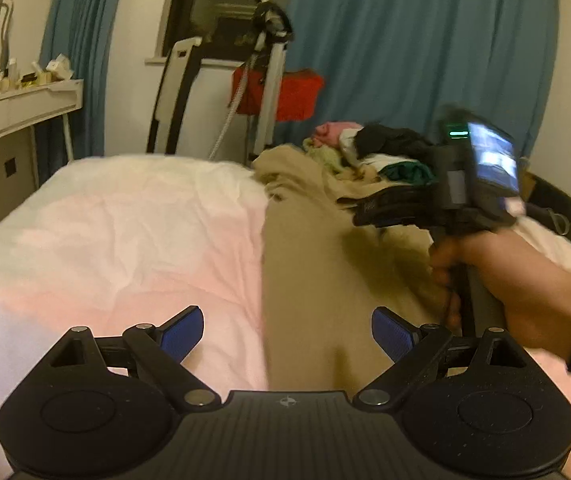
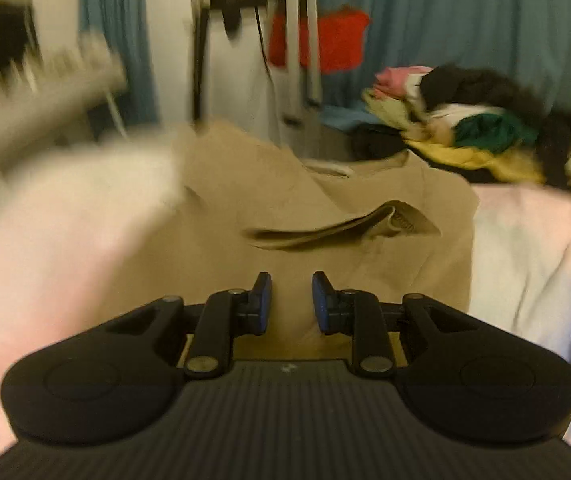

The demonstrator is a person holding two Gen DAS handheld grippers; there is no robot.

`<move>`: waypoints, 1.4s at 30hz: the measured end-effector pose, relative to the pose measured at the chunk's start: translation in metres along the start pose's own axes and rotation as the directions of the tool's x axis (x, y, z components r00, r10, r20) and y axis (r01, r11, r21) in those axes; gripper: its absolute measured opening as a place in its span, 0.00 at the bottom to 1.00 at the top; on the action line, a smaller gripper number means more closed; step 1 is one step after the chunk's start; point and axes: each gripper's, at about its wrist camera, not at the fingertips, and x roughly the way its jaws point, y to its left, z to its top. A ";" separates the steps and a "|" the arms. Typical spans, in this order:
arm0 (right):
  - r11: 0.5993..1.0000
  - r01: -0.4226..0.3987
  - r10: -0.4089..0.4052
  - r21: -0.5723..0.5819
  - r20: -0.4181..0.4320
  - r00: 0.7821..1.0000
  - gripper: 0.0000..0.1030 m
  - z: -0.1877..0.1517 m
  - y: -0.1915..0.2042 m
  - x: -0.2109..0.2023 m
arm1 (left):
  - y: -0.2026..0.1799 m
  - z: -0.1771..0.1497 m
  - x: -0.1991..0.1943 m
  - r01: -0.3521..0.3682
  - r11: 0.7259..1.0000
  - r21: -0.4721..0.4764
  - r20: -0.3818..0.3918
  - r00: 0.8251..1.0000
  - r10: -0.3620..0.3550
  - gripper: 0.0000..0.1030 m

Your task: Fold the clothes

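Note:
A tan garment (image 1: 317, 264) lies spread along the pale pink bed (image 1: 125, 232), with crumpled folds at its far end. My left gripper (image 1: 287, 334) is open wide and empty, low over the garment's near left edge. My right gripper (image 2: 291, 304) is open with a narrow gap and empty, above the same tan garment (image 2: 325, 240). The right gripper also shows in the left wrist view (image 1: 369, 210), held in a hand at the right above the cloth. The right wrist view is blurred by motion.
A pile of mixed clothes (image 1: 365, 148) sits at the bed's far right corner. A white dressing table (image 1: 17, 108) with bottles stands at the left. A clothes steamer stand (image 1: 265, 80) and blue curtains (image 1: 405, 48) are beyond the bed.

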 end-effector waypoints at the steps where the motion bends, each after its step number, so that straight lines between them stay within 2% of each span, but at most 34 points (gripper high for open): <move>1: 0.999 0.034 -0.035 -0.015 -0.014 0.999 0.24 0.001 0.001 0.016 | 0.003 -0.002 0.007 -0.004 1.000 -0.009 -0.008 1.000 0.004 0.90; 5: 0.995 0.045 -0.051 0.085 0.067 0.996 0.24 0.016 -0.013 0.038 | 0.015 -0.008 0.031 -0.009 0.998 -0.054 -0.035 0.999 0.008 0.90; 9: 0.969 0.098 -0.133 0.227 0.145 0.981 0.23 0.035 -0.040 0.052 | 0.021 -0.009 0.045 -0.016 0.998 -0.066 -0.034 0.999 0.014 0.90; 11: 0.942 0.140 -0.192 0.304 0.147 0.970 0.25 0.041 -0.060 0.060 | 0.021 -0.009 0.049 -0.015 0.998 -0.062 -0.033 0.999 0.013 0.90; 15: 0.908 0.131 -0.188 0.399 0.107 0.976 0.24 0.047 -0.094 0.065 | 0.020 -0.009 0.054 -0.010 0.999 -0.043 -0.026 1.000 0.009 0.90; 16: 0.912 0.122 -0.182 0.392 0.118 0.976 0.27 0.046 -0.096 0.055 | 0.019 -0.008 0.055 -0.011 0.999 -0.042 -0.029 1.000 0.010 0.90; 20: 0.941 0.083 -0.130 0.328 0.123 0.984 0.27 0.036 -0.083 0.003 | 0.017 -0.005 0.046 -0.020 1.000 -0.020 -0.004 1.000 0.020 0.90; 24: 0.972 0.006 -0.048 0.234 0.173 0.984 0.27 0.005 -0.049 -0.082 | 0.016 -0.003 0.032 -0.044 0.999 -0.023 0.017 0.999 0.044 0.90; 30: 0.975 -0.089 0.050 0.205 0.190 0.981 0.27 -0.051 -0.014 -0.210 | 0.000 -0.005 -0.011 -0.061 0.996 0.062 0.075 0.996 0.056 0.90; 32: 0.972 -0.120 0.081 0.203 0.193 0.978 0.36 -0.069 -0.007 -0.250 | -0.003 -0.007 -0.031 -0.040 0.997 0.065 0.083 0.996 0.035 0.90; 34: 0.971 -0.143 0.105 0.193 0.198 0.975 0.50 -0.087 -0.007 -0.281 | -0.003 -0.008 -0.054 -0.014 0.999 0.041 0.065 0.998 0.012 0.90; 38: 0.958 -0.203 0.161 0.202 0.206 0.965 0.53 -0.121 -0.017 -0.322 | -0.001 -0.015 -0.101 0.068 0.996 -0.061 0.019 0.998 -0.067 0.90; 41: 0.929 -0.244 0.197 0.279 0.184 0.963 0.53 -0.136 -0.034 -0.325 | -0.005 -0.024 -0.124 0.100 0.991 -0.088 -0.013 0.995 -0.101 0.90; 42: 0.917 -0.256 0.210 0.304 0.177 0.961 0.57 -0.140 -0.040 -0.326 | -0.006 -0.028 -0.128 0.106 0.990 -0.093 -0.030 0.994 -0.110 0.90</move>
